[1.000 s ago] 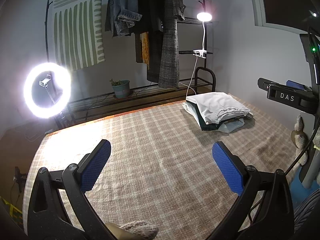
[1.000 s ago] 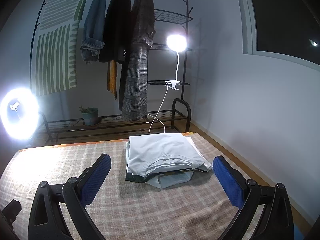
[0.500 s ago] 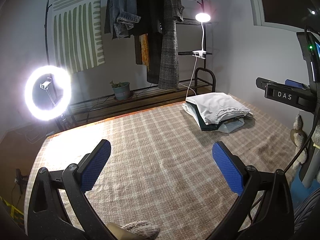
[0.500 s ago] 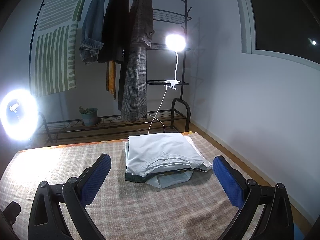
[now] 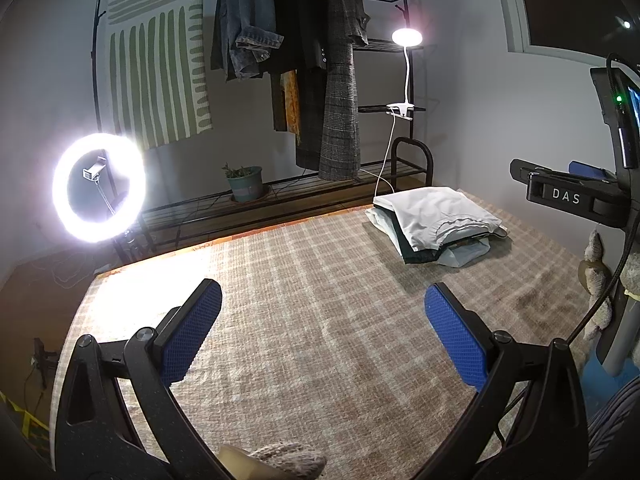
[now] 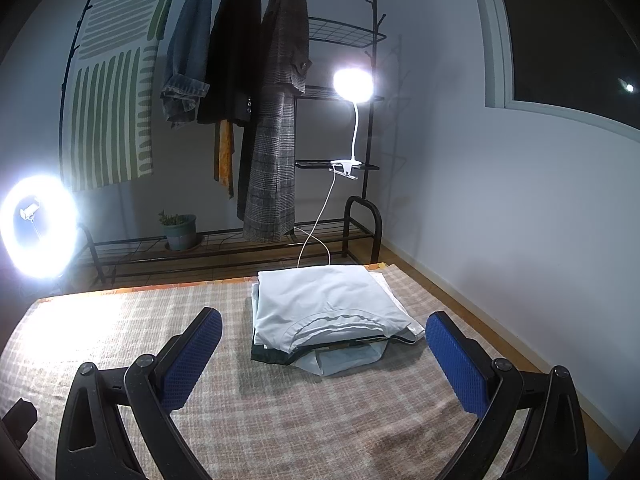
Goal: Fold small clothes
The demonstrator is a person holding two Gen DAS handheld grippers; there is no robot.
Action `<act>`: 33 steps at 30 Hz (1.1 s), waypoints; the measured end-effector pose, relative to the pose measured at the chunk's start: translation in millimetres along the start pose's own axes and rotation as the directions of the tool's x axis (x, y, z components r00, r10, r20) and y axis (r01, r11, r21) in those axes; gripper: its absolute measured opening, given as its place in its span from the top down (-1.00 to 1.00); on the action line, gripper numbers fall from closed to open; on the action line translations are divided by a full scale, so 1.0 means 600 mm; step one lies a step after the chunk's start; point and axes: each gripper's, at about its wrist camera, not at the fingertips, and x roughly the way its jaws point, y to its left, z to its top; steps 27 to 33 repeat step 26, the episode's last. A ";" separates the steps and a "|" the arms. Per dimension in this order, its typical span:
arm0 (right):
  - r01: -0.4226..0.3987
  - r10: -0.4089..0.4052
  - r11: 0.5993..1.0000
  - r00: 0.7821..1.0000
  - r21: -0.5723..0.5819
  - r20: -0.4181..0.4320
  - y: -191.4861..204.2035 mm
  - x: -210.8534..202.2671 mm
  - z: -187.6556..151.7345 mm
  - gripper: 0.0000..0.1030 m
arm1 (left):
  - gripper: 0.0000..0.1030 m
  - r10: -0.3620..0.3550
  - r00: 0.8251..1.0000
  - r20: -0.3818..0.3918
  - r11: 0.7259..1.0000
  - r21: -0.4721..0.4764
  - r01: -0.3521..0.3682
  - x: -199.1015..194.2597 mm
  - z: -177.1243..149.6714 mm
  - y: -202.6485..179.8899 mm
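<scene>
**Both grippers hanging empty over the checked cloth, folded pile parked at the far corner**

The left hand-held gripper (image 5: 323, 330) and right hand-held gripper (image 6: 324, 354) are both standing wide apart, gripping nothing. The stack of folded clothes (image 6: 330, 314) is sitting at the far right corner of the tabletop (image 5: 312, 304), probably to leave the middle free for folding. A beige plaid cloth is covering the surface. Behind it, a ring light (image 5: 98, 187), clip lamp (image 6: 354, 85) and coat rack (image 6: 240, 92) are lining the wall.
</scene>
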 end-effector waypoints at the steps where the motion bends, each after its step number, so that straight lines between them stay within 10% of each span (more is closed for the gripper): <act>1: -0.001 0.001 1.000 1.000 0.000 -0.001 0.000 0.001 0.000 -0.99 | -1.00 -0.001 1.000 -0.002 1.000 0.000 0.001 0.000 -0.001 0.000; 33: 0.003 -0.004 1.000 0.999 -0.020 -0.036 -0.002 0.020 -0.013 -0.99 | -1.00 0.037 0.999 -0.013 0.999 -0.026 -0.038 0.004 -0.010 0.022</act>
